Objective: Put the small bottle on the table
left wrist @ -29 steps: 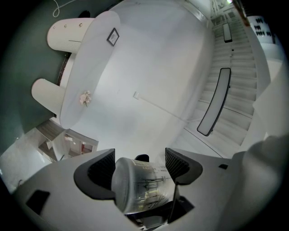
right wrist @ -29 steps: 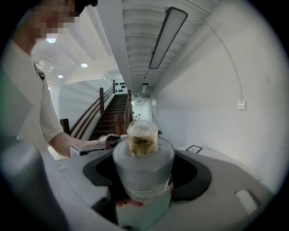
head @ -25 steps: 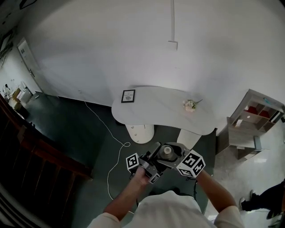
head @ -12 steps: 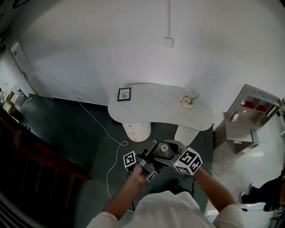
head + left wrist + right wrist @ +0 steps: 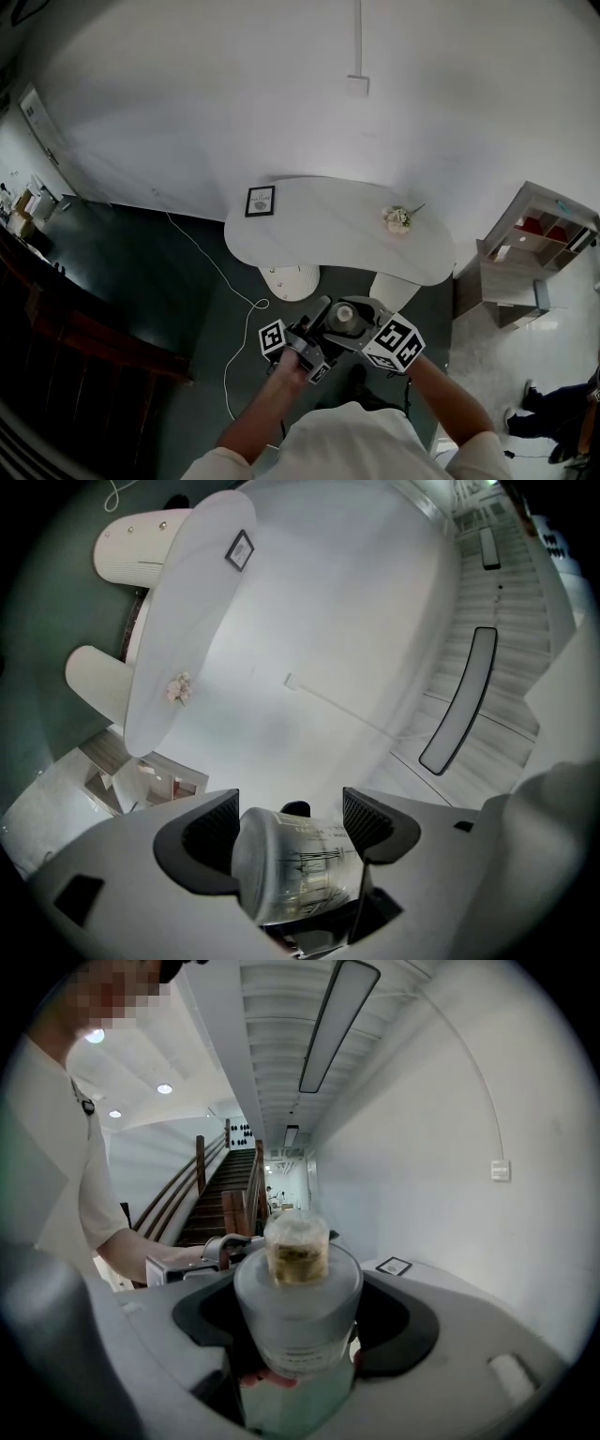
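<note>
The small bottle (image 5: 345, 317), clear with a pale cap, is held in the air close to my chest, well short of the white table (image 5: 319, 246). My left gripper (image 5: 320, 331) comes at it from the left and my right gripper (image 5: 364, 324) from the right. In the left gripper view the small bottle (image 5: 295, 860) lies sideways between the dark pads of the left gripper (image 5: 291, 825), which is shut on it. In the right gripper view the small bottle (image 5: 298, 1312) stands upright in the shut right gripper (image 5: 298, 1324).
On the table stand a small framed picture (image 5: 260, 201) and a little bunch of flowers (image 5: 398, 218). Two white pedestals (image 5: 290, 279) carry the table. A white cable (image 5: 236, 309) trails over the dark floor. A wooden shelf unit (image 5: 525, 253) stands at the right, a dark stair rail (image 5: 66, 319) at the left.
Both grippers keep their hold on the bottle. Grippers and bottle have drifted a little left and up in the head view, and the table has shifted slightly in the picture.
</note>
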`<action>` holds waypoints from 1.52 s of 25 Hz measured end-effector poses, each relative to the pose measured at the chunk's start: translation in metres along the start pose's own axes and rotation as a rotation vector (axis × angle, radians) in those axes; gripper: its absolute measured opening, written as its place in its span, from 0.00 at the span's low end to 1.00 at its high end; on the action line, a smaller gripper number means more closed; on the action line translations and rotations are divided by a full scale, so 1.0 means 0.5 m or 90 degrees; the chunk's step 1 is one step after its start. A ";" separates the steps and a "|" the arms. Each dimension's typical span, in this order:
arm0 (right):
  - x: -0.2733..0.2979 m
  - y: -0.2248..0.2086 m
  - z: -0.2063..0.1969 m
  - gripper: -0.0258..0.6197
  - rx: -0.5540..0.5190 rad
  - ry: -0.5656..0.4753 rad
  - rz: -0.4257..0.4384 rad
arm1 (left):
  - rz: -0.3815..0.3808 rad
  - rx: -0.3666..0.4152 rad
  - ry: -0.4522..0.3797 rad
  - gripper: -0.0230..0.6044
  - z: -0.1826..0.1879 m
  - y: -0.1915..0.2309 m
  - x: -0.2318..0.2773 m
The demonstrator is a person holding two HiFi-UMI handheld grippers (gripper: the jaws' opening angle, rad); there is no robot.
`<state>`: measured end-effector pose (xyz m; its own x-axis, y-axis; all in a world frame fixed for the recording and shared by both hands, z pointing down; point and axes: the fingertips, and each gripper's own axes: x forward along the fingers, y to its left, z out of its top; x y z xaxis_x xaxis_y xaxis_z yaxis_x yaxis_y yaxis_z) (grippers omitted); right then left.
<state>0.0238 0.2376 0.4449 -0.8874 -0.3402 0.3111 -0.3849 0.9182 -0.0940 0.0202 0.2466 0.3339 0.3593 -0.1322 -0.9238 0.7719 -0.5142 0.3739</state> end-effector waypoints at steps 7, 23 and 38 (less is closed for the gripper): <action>0.005 -0.114 0.009 0.58 -0.021 -0.002 0.025 | 0.007 0.020 -0.006 0.57 0.072 0.089 0.025; -0.010 -0.321 0.000 0.57 -0.033 -0.002 0.116 | 0.036 0.098 -0.029 0.57 0.172 0.275 0.067; 0.082 -0.408 0.004 0.57 -0.030 0.033 0.150 | 0.049 0.119 -0.052 0.57 0.295 0.308 0.040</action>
<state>0.0657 0.0361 0.4749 -0.9363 -0.1060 0.3347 -0.1558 0.9798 -0.1256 0.0693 0.0398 0.3608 0.3639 -0.2409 -0.8997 0.6308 -0.6470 0.4284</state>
